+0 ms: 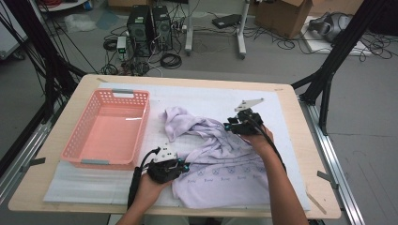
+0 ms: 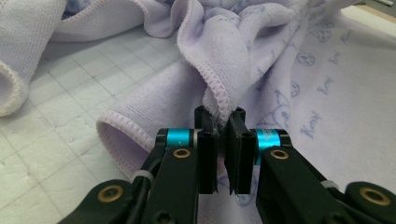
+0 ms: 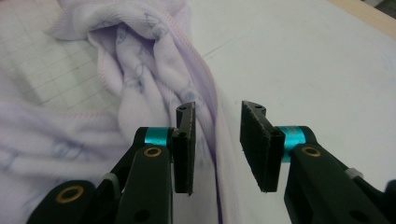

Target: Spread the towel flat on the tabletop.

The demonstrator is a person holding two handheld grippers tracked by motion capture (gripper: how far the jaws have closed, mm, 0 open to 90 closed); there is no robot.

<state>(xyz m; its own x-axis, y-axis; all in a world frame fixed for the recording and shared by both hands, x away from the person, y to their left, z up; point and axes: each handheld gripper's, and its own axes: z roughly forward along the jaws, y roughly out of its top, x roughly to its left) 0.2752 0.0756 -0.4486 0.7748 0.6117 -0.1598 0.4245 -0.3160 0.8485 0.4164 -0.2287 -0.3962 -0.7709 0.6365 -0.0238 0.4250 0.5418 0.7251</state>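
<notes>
**Lavender towel pinched at one edge, straddled at the other**

At the left of the table, a pink basket (image 1: 105, 129) is seen standing on the white mat (image 1: 206, 98), just beside the cloth. The lavender towel (image 1: 220, 164) is spread rumpled across the middle of the mat, its far part bunched into folds. A stitched hem of the towel (image 2: 217, 88) is clamped between the closed jaws of the left gripper (image 2: 223, 140), at the towel's near left edge (image 1: 180, 165). Farther right, the right gripper (image 3: 217, 140) is held with jaws parted, a ridge of the towel (image 3: 205, 112) lying between them, ungrasped, at the towel's far right edge (image 1: 233, 124).
</notes>
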